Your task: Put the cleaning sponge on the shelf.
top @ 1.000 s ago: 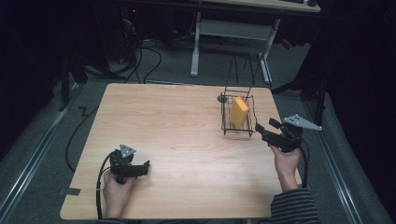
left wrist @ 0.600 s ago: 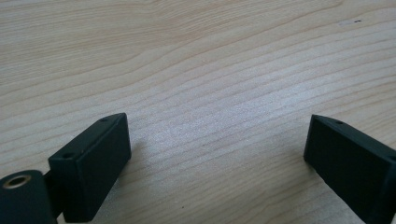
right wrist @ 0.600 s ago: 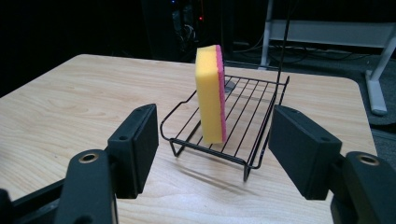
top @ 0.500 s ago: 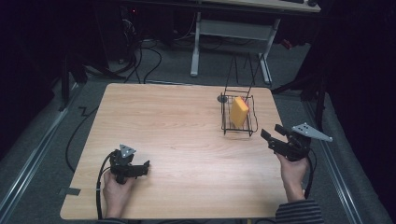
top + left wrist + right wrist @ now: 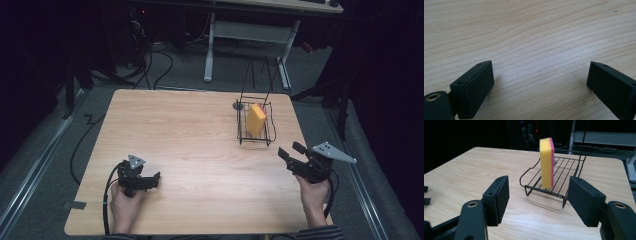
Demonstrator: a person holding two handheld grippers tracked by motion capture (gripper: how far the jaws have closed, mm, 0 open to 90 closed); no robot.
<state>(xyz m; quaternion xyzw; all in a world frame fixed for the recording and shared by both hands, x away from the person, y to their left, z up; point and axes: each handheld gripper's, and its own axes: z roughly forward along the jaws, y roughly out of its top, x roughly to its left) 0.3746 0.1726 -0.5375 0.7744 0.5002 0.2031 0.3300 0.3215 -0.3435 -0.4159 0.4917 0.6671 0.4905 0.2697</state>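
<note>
Your wire rack (image 5: 255,126) sits on the table (image 5: 190,130) toward its far right side, with the sponge (image 5: 256,120) standing on edge in it. Your right gripper (image 5: 291,154) is just in front of the rack, and your left gripper (image 5: 152,180) sits over the near left part, well apart from both.

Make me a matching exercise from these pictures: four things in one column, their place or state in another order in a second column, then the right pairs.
Things
1. sponge
2. wire rack
3. left tool
4. right tool

Place or state
A. black, at the table's far right part
B. low over bare wood at the near left, jaws apart
C. yellow with a pink side, standing on edge in the rack
D. near right edge, jaws apart, facing the rack, nothing between them

Pairs: 1-C, 2-A, 3-B, 4-D
</note>
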